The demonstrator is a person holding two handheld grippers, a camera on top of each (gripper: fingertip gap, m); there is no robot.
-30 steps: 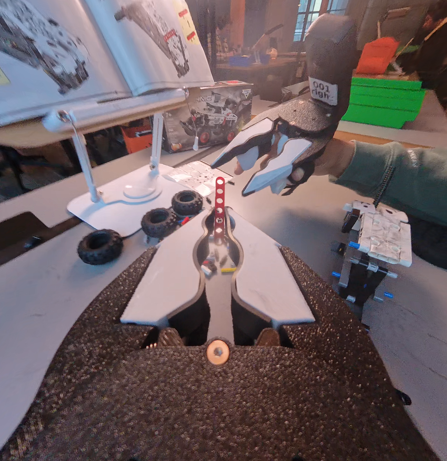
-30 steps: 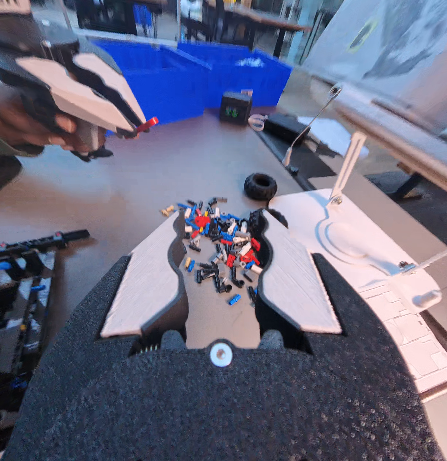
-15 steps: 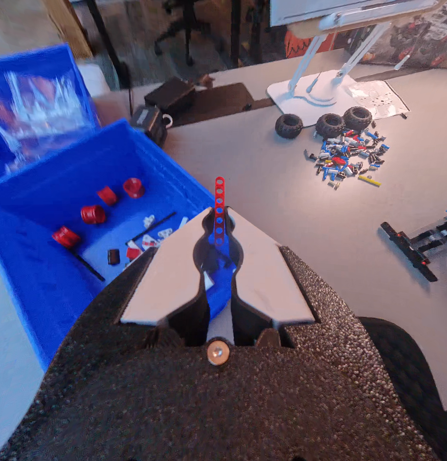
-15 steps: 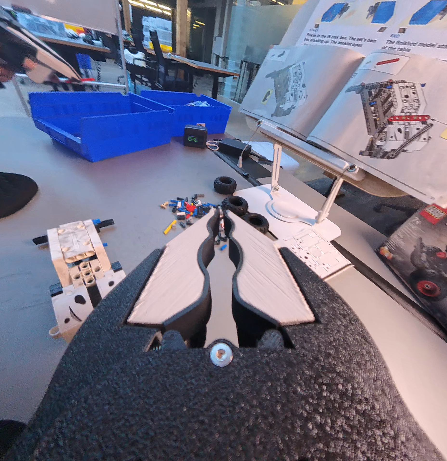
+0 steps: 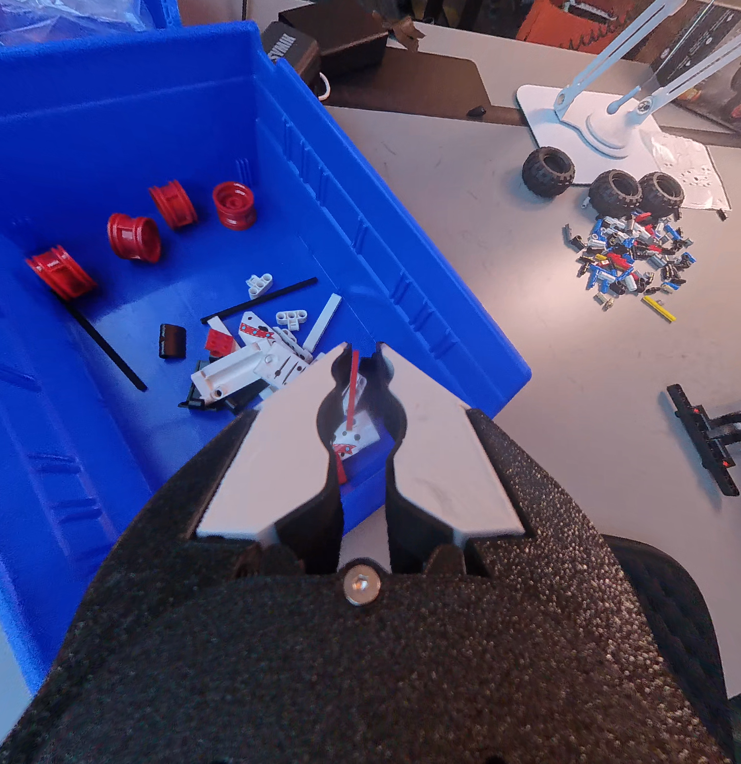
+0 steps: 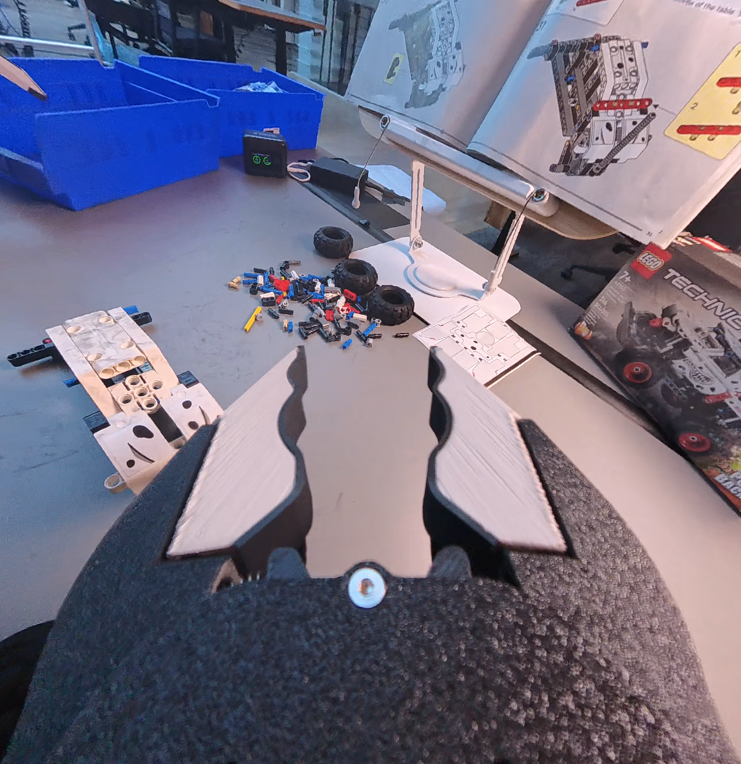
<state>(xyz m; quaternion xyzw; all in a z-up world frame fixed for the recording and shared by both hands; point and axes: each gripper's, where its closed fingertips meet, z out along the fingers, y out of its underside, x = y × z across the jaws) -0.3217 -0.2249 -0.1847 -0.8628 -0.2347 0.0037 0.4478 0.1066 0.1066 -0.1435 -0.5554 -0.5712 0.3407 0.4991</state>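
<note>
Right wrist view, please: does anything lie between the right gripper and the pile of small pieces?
Nothing visible does: only bare grey table separates the open right gripper from the pile of small pieces.

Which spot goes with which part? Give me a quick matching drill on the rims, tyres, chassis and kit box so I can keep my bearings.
Things:
1. red wheel rims
2. black tyres
3. white-panelled chassis
4. kit box

Places:
A. beside the white stand base
B. far right of the right wrist view
C. inside the blue bin
D. flat on the table, left of the open right gripper

Pairs: 1-C, 2-A, 3-D, 4-B
</note>
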